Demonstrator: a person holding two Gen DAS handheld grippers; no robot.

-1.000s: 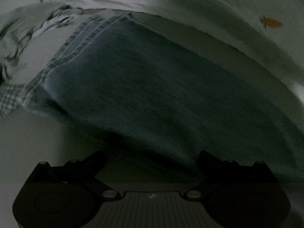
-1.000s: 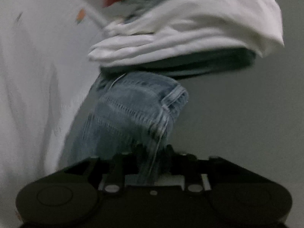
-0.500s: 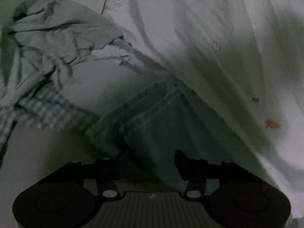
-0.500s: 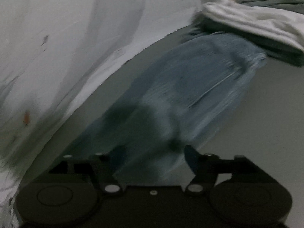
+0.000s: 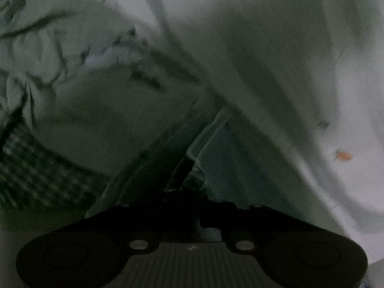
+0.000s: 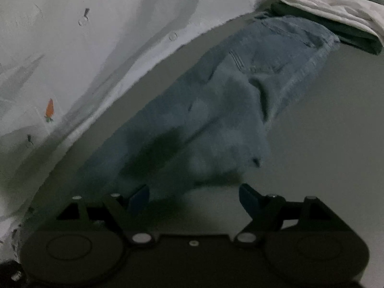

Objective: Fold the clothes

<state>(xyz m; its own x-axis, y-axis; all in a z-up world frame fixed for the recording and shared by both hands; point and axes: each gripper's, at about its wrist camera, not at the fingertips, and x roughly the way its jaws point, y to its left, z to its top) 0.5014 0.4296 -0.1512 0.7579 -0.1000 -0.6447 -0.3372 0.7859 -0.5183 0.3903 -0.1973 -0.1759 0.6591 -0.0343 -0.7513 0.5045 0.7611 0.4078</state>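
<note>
A pair of blue jeans point(image 6: 216, 110) lies stretched on the grey surface, waistband toward the far right. My right gripper point(image 6: 194, 195) is open and empty, just short of the jeans' near edge. In the left wrist view the jeans' leg hems point(image 5: 216, 158) run into my left gripper point(image 5: 194, 206), whose jaws are closed on the denim. The view is dark and the fingertips are hard to make out.
A white shirt with small orange carrot prints point(image 6: 72, 48) lies beside the jeans; it also shows in the left wrist view point(image 5: 300, 72). A stack of folded clothes point(image 6: 336, 9) sits by the waistband. A crumpled grey garment point(image 5: 48, 48) and checked cloth point(image 5: 31, 175) lie at left.
My right gripper let go of the jeans, opened and drew back. My left gripper moved to the leg hems and closed on them.
</note>
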